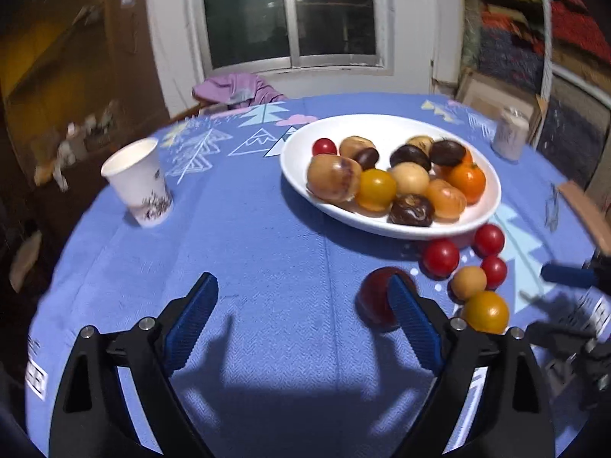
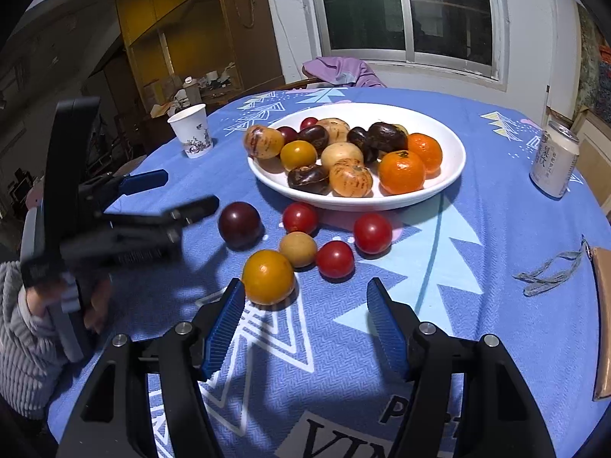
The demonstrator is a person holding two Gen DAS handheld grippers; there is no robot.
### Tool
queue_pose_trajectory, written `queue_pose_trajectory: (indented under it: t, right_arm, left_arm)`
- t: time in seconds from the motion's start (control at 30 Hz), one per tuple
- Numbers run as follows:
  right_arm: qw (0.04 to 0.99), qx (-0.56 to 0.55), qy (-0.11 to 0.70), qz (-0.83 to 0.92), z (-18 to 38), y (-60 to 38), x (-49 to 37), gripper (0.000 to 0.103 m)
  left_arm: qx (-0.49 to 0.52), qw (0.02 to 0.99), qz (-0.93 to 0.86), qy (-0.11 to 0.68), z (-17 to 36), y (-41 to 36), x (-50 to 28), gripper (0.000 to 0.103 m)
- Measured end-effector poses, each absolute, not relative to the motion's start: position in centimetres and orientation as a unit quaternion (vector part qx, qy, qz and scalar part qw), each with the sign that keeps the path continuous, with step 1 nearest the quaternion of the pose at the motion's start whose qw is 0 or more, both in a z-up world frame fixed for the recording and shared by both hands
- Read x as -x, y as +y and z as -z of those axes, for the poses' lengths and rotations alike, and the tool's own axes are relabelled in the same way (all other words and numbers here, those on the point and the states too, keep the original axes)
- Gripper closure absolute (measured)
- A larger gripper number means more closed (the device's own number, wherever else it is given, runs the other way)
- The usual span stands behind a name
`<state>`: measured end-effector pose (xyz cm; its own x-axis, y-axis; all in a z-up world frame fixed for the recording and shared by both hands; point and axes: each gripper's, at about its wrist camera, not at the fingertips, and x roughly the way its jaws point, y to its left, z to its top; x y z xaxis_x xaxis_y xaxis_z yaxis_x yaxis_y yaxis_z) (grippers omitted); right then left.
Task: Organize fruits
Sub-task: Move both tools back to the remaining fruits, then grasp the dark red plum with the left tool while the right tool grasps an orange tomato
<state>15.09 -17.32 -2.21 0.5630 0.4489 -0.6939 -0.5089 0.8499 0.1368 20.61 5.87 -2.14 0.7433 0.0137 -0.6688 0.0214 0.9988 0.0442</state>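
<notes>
White plate [image 2: 450, 160] near table centre holds most fruit: oranges, yellow tomato, dark and tan pieces, small red ones at back. Six loose pieces lie on blue cloth [image 2: 496, 267] just in front of plate: dark plum [image 2: 239, 224], three red tomatoes [image 2: 372, 233], tan fruit [image 2: 298, 249], yellow tomato [image 2: 268, 276]. Task looks mostly done, judging by the full plate; these six are left, if the plate is the target.

Left gripper [image 1: 301, 313] jaws spread wide, nothing between them; plum sits just outside its right finger, partly hidden behind it. Contact there unclear. Right gripper [image 2: 305, 313] jaws apart, empty, yellow tomato just ahead of its left finger, not gripped.

Around: paper cup [image 2: 191, 133] left of plate, can [image 2: 553, 164] at right, grey strap [image 2: 550, 271] and tan flat item at right edge, purple cloth [image 2: 343, 70] on chair behind. None block the loose fruit. Fruits sit bunched, some touching, so picking one may nudge others rolling. Both grippers work close together on the same cluster.
</notes>
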Motion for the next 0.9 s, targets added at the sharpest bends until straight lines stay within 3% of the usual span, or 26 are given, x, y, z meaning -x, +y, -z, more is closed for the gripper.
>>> queue_pose_trajectory:
  t: [0.4,0.7,0.83,0.9]
  right_arm:
    - [0.887,0.067,0.365,-0.275,2.8,-14.9,-14.1,0.037]
    - [0.88,0.044,0.383,-0.276,3.3,-14.4,-15.3,0.05]
    - [0.877,0.053,0.385,-0.283,3.4,-13.6,-15.3,0.052]
    - [0.877,0.053,0.386,-0.282,3.4,-13.3,-15.3,0.052]
  left_arm:
    - [-0.086,0.928,0.032,0.36,3.1,3.3,-19.5,0.014]
    - [-0.072,0.926,0.035,0.368,3.4,4.2,-19.4,0.015]
    - [-0.05,0.924,0.04,0.377,3.7,5.0,-20.0,0.024]
    - [-0.04,0.921,0.042,0.384,3.9,5.3,-20.3,0.034]
